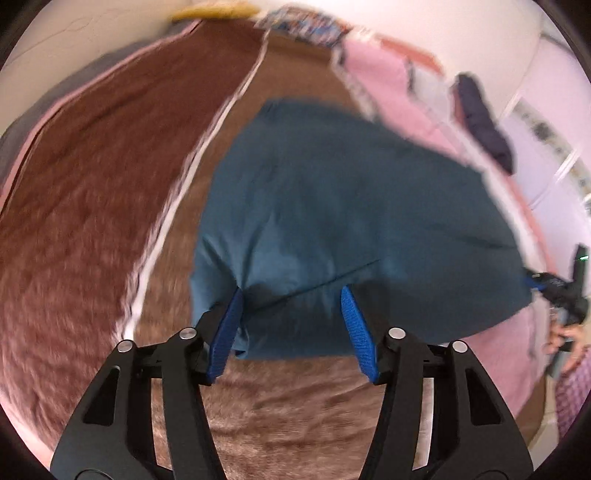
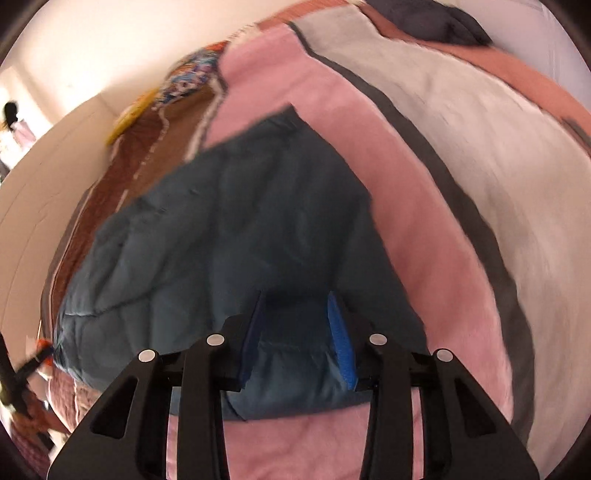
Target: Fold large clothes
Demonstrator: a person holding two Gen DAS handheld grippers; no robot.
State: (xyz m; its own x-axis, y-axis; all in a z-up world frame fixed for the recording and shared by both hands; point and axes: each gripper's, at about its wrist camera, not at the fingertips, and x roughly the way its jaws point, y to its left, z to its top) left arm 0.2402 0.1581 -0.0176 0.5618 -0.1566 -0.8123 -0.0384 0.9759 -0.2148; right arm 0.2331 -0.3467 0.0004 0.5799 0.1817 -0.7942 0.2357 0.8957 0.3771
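Left gripper spread wide, blue pads apart over the near edge of a teal-blue garment, left pad at the cloth's corner, nothing clearly pinched between them. Right gripper likewise parted, blue pads either side of a fold of the same teal-blue garment; cloth bunched in the gap, yet hard to tell whether pressed or merely lying there. Spread flat on a bed, garment broad and puffy, faint quilted seams visible in the right wrist view, near hem running toward both cameras. Beneath it, in the left wrist view, a brown blanket with a white stripe along its border; toward the right, a pink blanket under the garment's far side, with a grey-and-white cover beyond. At the head of the bed, a colourful patterned cloth and a dark bundle on the pink edge. Both views blurred throughout. Other gripper's black body visible at the right rim of the left wrist view, beside the garment's corner.
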